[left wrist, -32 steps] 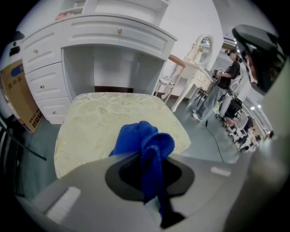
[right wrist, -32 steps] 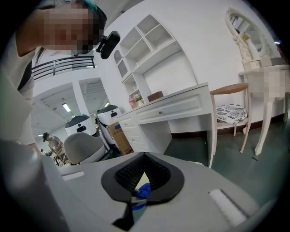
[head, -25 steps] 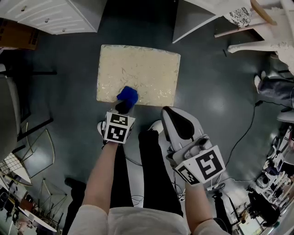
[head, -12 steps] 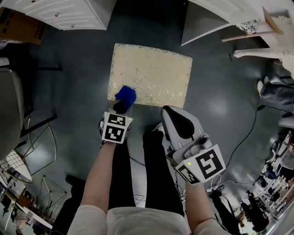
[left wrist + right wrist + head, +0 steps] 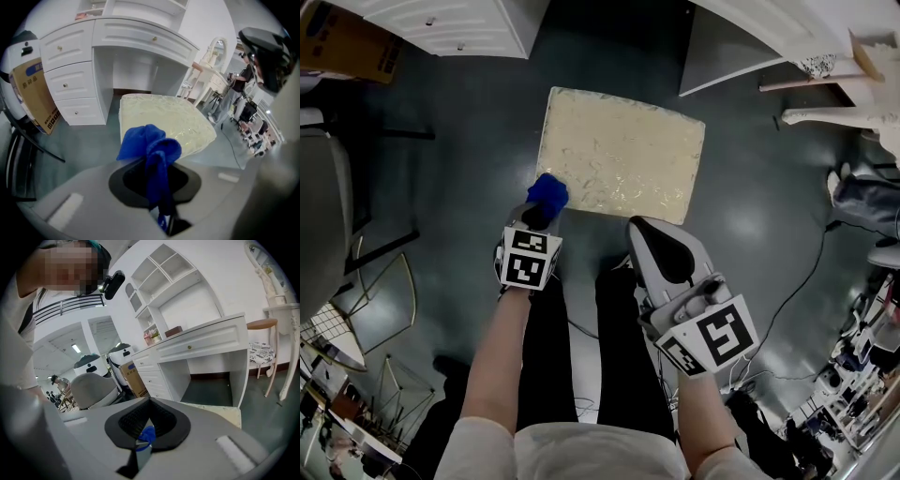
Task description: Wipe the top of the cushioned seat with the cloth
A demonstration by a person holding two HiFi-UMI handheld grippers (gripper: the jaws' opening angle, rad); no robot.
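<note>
The cushioned seat (image 5: 622,154) is a cream, patterned rectangle on the dark floor; it also shows in the left gripper view (image 5: 168,122). A blue cloth (image 5: 547,191) lies bunched at the seat's near left corner, overhanging the edge. My left gripper (image 5: 539,216) is shut on the cloth (image 5: 150,150), which spills up out of the jaws. My right gripper (image 5: 643,230) hovers shut and empty off the seat's near edge, above my legs. In the right gripper view its jaws (image 5: 149,422) are closed, with only a strip of the seat (image 5: 220,412) beyond them.
A white desk with drawers (image 5: 459,28) stands past the seat, with a cardboard box (image 5: 347,47) at its left. A grey chair (image 5: 319,216) is at the left. White furniture legs (image 5: 839,89) and floor cables (image 5: 811,272) are at the right.
My left gripper has slid the blue cloth leftward along the seat's near edge to its near left corner. My right gripper has stayed where it was.
</note>
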